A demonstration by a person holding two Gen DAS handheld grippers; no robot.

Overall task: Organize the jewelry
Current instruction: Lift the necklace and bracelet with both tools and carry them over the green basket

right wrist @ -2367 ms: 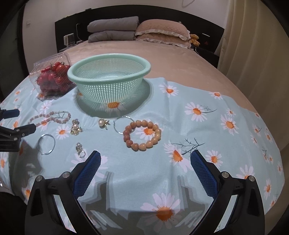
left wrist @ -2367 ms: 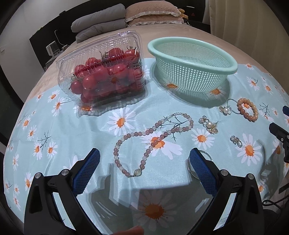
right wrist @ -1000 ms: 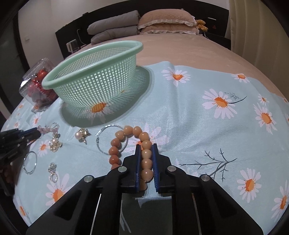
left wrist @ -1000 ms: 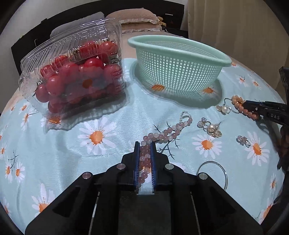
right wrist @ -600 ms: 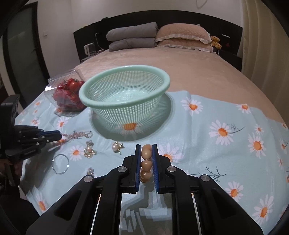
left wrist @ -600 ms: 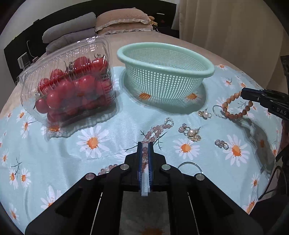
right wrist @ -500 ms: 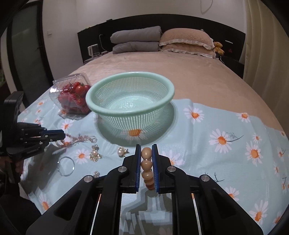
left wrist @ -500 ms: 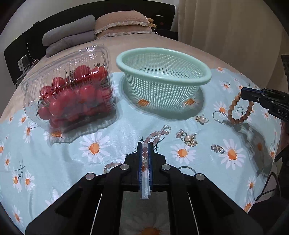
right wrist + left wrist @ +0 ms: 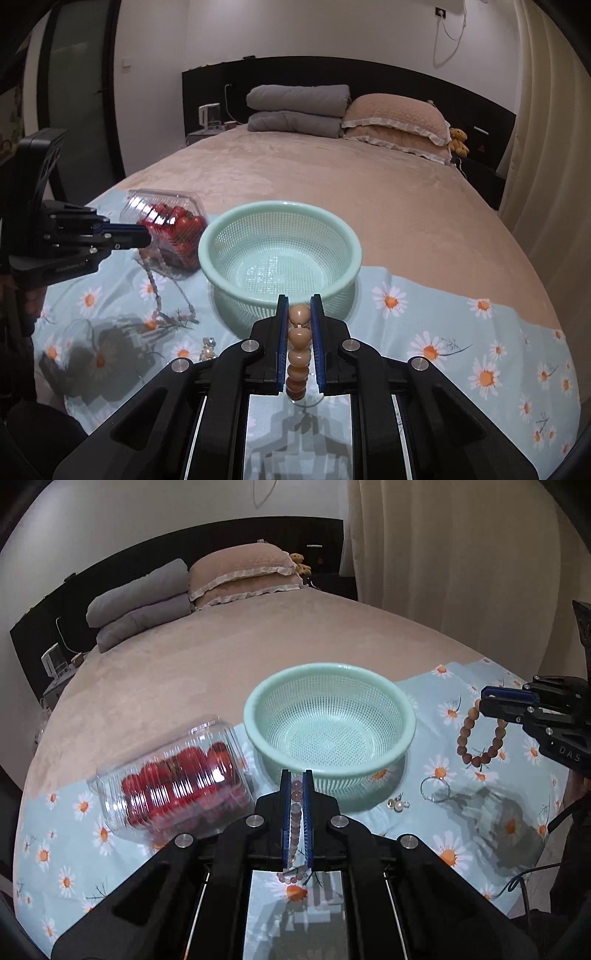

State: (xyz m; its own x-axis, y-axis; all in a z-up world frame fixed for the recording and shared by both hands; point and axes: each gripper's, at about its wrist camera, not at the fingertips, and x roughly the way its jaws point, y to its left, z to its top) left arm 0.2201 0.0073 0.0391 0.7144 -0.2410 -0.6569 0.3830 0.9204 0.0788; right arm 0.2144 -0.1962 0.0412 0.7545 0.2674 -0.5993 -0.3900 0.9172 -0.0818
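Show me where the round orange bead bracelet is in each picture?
Left wrist view: the orange bead bracelet hangs at the far right, from the right hand-held gripper.
Right wrist view: the same bracelet sits bottom center, pinched between that gripper's blue pads.
Shared landmark: the green basket lies left of the bracelet in the left view and straight ahead in the right view.

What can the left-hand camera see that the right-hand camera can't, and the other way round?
Only the left view shows the bracelet as a full loop hanging from the right tool, plus a thin ring and a pearl earring on the cloth beside the basket.

Only the right view shows the pink necklace dangling from the left tool, its low end on the cloth.

Both show the green basket, with no jewelry in it, the box of tomatoes, the pillows and the bed.
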